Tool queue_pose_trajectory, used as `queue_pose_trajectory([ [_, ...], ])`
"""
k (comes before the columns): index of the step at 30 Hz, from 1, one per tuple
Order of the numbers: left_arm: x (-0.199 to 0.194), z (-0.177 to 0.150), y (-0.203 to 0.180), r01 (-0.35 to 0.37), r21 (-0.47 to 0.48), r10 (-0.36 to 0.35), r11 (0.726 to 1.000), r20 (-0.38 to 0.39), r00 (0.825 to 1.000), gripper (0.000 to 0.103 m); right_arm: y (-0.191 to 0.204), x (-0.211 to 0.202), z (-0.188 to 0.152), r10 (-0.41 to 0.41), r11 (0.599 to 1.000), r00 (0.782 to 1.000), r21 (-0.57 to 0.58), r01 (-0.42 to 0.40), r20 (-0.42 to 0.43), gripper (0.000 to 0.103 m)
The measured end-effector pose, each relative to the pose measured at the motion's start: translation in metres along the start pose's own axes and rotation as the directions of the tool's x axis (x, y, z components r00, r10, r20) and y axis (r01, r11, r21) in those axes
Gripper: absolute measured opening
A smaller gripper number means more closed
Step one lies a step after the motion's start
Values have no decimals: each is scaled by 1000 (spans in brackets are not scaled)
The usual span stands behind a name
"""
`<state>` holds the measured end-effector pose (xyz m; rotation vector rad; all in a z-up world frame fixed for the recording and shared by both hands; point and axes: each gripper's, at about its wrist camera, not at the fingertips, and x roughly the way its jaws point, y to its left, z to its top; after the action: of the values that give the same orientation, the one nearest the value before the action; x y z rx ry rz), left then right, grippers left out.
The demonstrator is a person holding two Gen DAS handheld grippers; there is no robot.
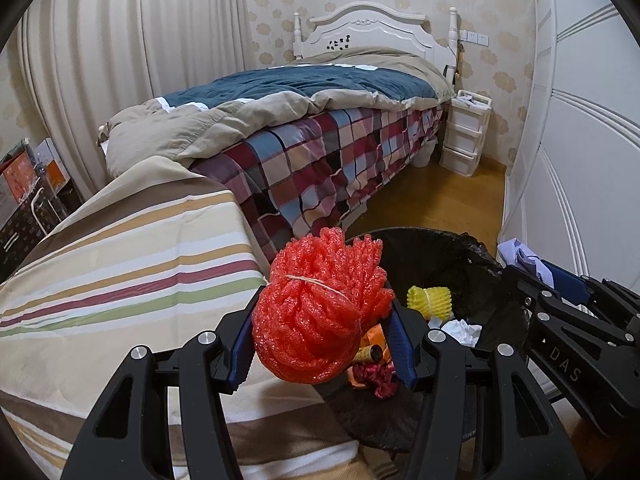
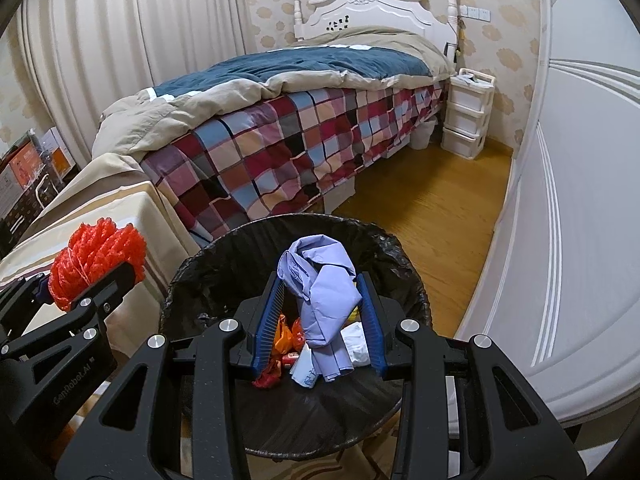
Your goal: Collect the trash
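Being carried to the bin at this moment are two pieces of trash. A red foam net (image 1: pixel 320 312) is being squeezed between the blue pads of the left gripper (image 1: pixel 322 344), low in the centre of the left wrist view, and it is being held over the near left rim of the black-lined trash bin (image 1: pixel 480 252) — partly above the striped cloth (image 1: pixel 120 248) at lower left, so not yet squarely over the opening. In the right wrist view a crumpled pale blue paper (image 2: pixel 324 292) is being gripped by the right gripper (image 2: pixel 320 320), its jaws closed onto the wad at a middling width, and it is being held right above the bin's mouth in the lower centre of the frame.

Already lying inside the bin are a yellow foam net (image 1: pixel 430 298), white tissue (image 1: pixel 462 330) and some orange wrappers (image 2: pixel 286 334). The step in hand is judged to be the drop-off. Next, the right jaws need only be opened, since the paper is hanging over the opening; the left gripper is likely to need shifting toward the right of its frame first — otherwise the net may be dropped on the rim or the cloth.
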<state>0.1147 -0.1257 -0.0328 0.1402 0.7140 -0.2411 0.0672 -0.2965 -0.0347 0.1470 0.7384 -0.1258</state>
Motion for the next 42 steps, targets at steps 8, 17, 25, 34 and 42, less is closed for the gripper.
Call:
queue_pose_trajectory([
  [8, 6, 5, -5, 6, 4, -6, 1000, -5, 1000, 56, -5, 8, 2, -9, 1000, 1000, 10, 9, -9, 37],
  [17, 14, 7, -10, 14, 9, -14, 1000, -21, 1000, 68, -9, 13, 1, -23, 1000, 1000, 17, 24, -18, 44],
  [25, 14, 6, -6, 2, -7, -2, 1000, -12, 1000, 80, -13, 10, 3, -47, 999, 999, 24, 47, -4, 63],
  [34, 10, 5, -2, -7, -10, 7, 1000, 2, 1000, 84, -16, 4, 5, -82, 996, 997, 29, 82, 7, 79],
  [42, 3, 4, 6, -29, -12, 29, 1000, 21, 999, 87, -15, -3, 6, -105, 994, 994, 33, 104, 26, 91],
])
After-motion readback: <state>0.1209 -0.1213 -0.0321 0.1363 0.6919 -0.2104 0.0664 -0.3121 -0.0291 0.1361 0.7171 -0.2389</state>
